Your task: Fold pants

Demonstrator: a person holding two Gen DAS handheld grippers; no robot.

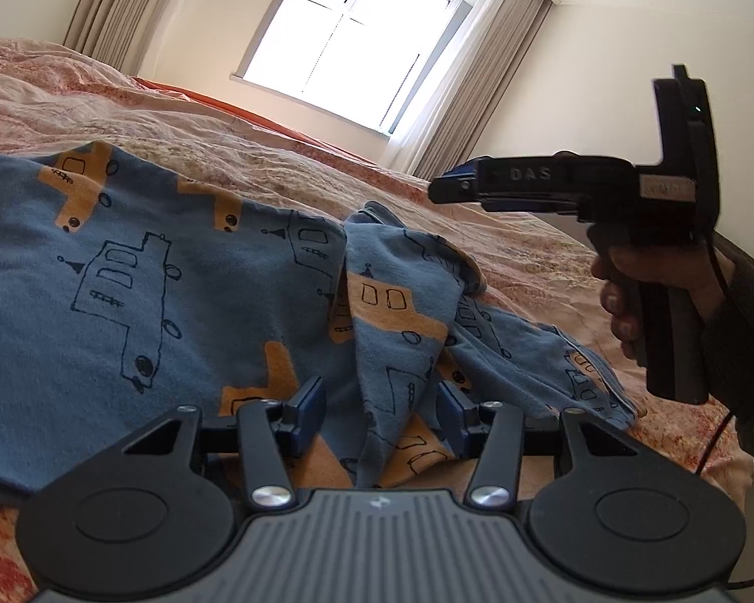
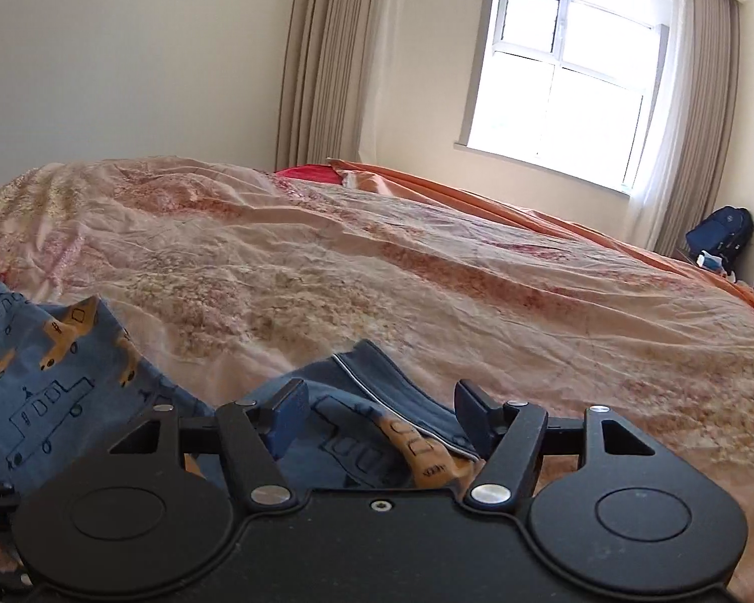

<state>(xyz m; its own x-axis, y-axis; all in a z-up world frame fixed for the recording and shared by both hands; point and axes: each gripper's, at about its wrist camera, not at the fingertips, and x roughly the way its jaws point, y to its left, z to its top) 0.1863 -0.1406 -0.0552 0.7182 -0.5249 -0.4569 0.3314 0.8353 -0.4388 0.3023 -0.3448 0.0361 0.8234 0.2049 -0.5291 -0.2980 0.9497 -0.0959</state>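
Blue pants (image 1: 151, 276) printed with orange and outlined trucks lie on the bed, flat at the left and rumpled at the right. My left gripper (image 1: 381, 414) sits low over them, its jaws astride a raised fold of cloth; the pads do not visibly press it. The right gripper (image 1: 442, 188), held in a hand (image 1: 628, 296), hovers in the air above the rumpled right end. In the right wrist view the right gripper (image 2: 382, 417) stands open above a piped edge of the pants (image 2: 377, 432), holding nothing.
A wrinkled pink floral duvet (image 2: 427, 261) covers the bed, with an orange sheet (image 2: 578, 221) along its far side. Beyond are a bright window (image 2: 568, 80) and beige curtains (image 2: 316, 60). A blue backpack (image 2: 721, 231) sits in the far right corner. A dark cable (image 1: 714, 442) hangs from the right gripper.
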